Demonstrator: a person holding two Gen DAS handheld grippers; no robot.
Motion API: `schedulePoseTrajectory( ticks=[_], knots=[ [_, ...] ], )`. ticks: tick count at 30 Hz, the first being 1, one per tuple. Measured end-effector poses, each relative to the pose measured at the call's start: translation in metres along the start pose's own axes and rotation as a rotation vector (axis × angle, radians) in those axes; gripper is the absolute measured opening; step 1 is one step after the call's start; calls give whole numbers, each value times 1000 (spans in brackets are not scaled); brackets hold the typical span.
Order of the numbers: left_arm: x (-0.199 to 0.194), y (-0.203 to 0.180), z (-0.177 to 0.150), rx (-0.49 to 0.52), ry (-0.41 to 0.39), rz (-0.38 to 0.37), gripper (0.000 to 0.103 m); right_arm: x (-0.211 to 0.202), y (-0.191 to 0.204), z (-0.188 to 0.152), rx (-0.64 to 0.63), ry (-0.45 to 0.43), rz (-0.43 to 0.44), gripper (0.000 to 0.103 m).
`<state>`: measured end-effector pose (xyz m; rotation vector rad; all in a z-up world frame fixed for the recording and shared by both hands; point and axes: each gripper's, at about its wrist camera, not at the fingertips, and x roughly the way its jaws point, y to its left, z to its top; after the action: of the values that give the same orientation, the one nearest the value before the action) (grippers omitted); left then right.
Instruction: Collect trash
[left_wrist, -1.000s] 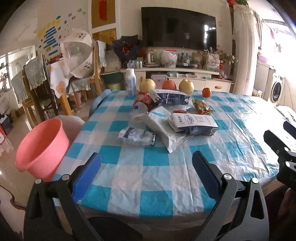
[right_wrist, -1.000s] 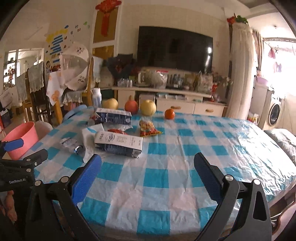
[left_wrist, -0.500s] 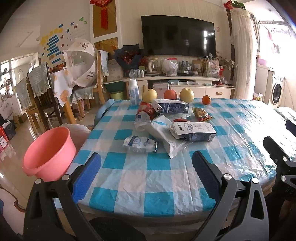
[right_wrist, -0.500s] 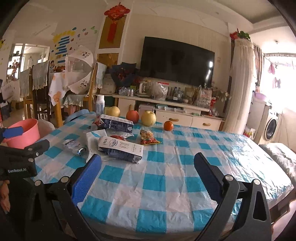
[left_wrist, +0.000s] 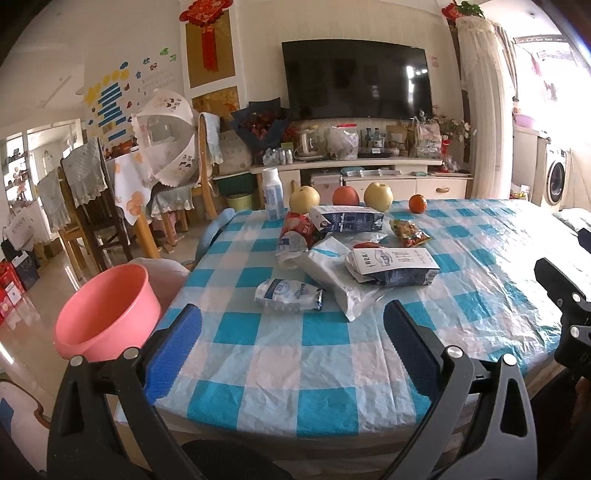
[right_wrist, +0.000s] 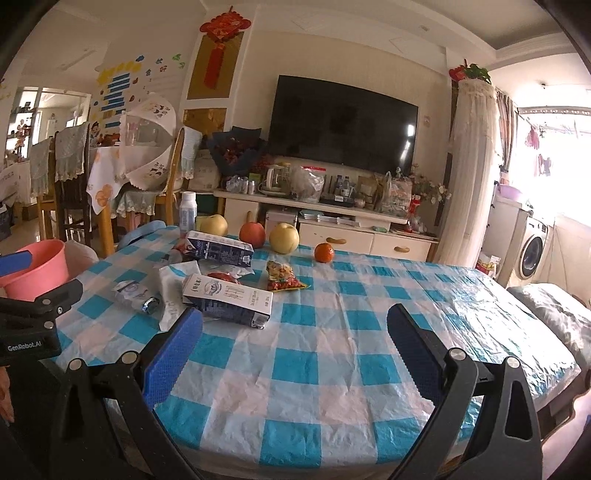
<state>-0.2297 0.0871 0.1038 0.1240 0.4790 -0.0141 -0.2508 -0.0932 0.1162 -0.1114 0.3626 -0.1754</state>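
Note:
Trash lies mid-table on the blue checked cloth (left_wrist: 288, 354): a crushed plastic bottle (left_wrist: 290, 294), a white wrapper (left_wrist: 334, 273), a milk carton (left_wrist: 395, 265), a second carton (left_wrist: 345, 218), a red packet (left_wrist: 297, 227) and a snack bag (left_wrist: 409, 232). A pink bucket (left_wrist: 107, 317) stands left of the table. My left gripper (left_wrist: 291, 350) is open and empty at the near table edge, short of the bottle. My right gripper (right_wrist: 295, 350) is open and empty, right of the carton (right_wrist: 229, 299); the bucket also shows in this view (right_wrist: 37, 266).
Two pears (left_wrist: 378, 195), an apple (left_wrist: 345, 195), an orange (left_wrist: 417, 203) and a white bottle (left_wrist: 272, 197) stand at the table's far edge. Chairs (left_wrist: 92, 206) and another table are at the left. A TV cabinet (left_wrist: 369, 173) lies behind.
Both grippers have risen and tilted up, so the table and trash sit lower in view. Nothing on the table moved. Both stay open.

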Motion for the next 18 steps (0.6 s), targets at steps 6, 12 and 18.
schedulePoseTrajectory(
  ticks=[6, 12, 18],
  knots=[
    [0, 2, -2, -16, -11, -21, 99, 3, 3, -1, -8, 9, 11, 98],
    [3, 4, -5, -21, -8, -24, 99, 8, 9, -3, -30, 24, 32, 98],
    [7, 4, -9, -19, -3, -27, 99, 13, 14, -6, -59, 27, 26, 98]
  ],
)
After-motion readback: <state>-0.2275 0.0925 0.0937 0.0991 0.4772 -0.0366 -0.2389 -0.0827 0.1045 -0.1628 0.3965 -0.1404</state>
